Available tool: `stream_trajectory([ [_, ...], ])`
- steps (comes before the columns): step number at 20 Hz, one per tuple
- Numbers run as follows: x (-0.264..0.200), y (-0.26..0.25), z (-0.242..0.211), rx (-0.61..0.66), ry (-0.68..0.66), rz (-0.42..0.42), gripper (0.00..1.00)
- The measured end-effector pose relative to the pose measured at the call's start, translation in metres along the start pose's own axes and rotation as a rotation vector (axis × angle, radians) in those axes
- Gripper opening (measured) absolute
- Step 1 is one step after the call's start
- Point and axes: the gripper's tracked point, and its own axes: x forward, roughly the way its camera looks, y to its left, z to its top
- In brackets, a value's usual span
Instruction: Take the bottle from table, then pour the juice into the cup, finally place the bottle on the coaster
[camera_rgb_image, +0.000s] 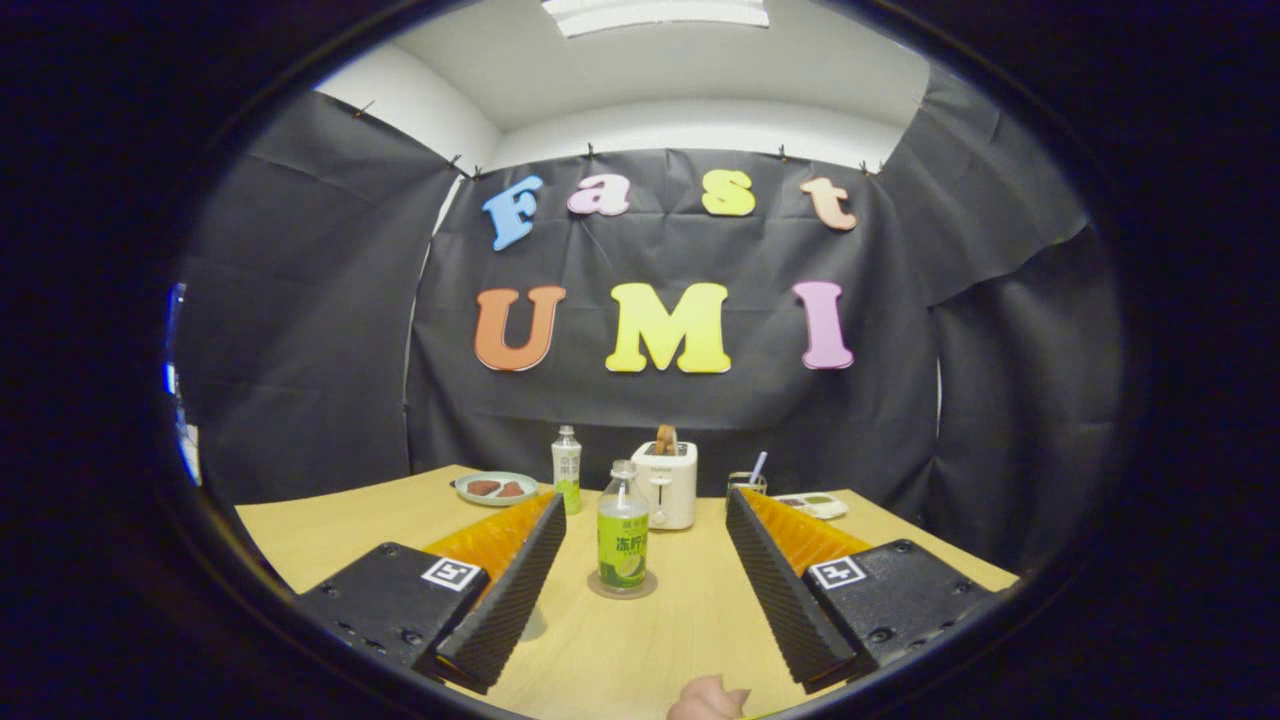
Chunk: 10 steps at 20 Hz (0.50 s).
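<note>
Over the wooden table: the gripper (640, 560) is hovering low above the tabletop, looking toward the back wall.
Gripper state: its two fingers are standing wide apart, released, gripping nothing.
Between the fingers: the bottle (622, 528) is standing upright, clear of both fingers, with green juice filling its lower part and a green label wrapping it.
Under the bottle: the coaster (622, 588) is lying flat on the table (320, 540), a round disc showing around the bottle's base.
Cup: a clear rounded shape is peeking out beside the left finger's inner edge, low down; I cannot tell whether this is the cup.
Hand: a fingertip (710, 698) is showing at the near edge, behind the fingers.
Just beyond the bottle: a white toaster (668, 484) is sitting with a slice of toast sticking up from its slot.
Left of the toaster: a second bottle (567, 468) is standing upright, and farther left a pale green plate (497, 489) is holding dark pieces of food.
Right of the toaster: a glass with a straw (750, 478) is standing, and beside it a white tray (818, 505) is lying near the table's far corner.
</note>
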Motion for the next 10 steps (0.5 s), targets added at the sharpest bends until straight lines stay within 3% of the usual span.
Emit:
stream_trajectory([
  [4,-0.064,-0.015,-0.007,0.094,-0.007,-0.042,1.00],
  [8,-0.099,-0.042,-0.025,0.063,0.033,-0.128,1.00],
  [10,-0.113,-0.039,-0.019,0.086,0.031,-0.127,1.00],
])
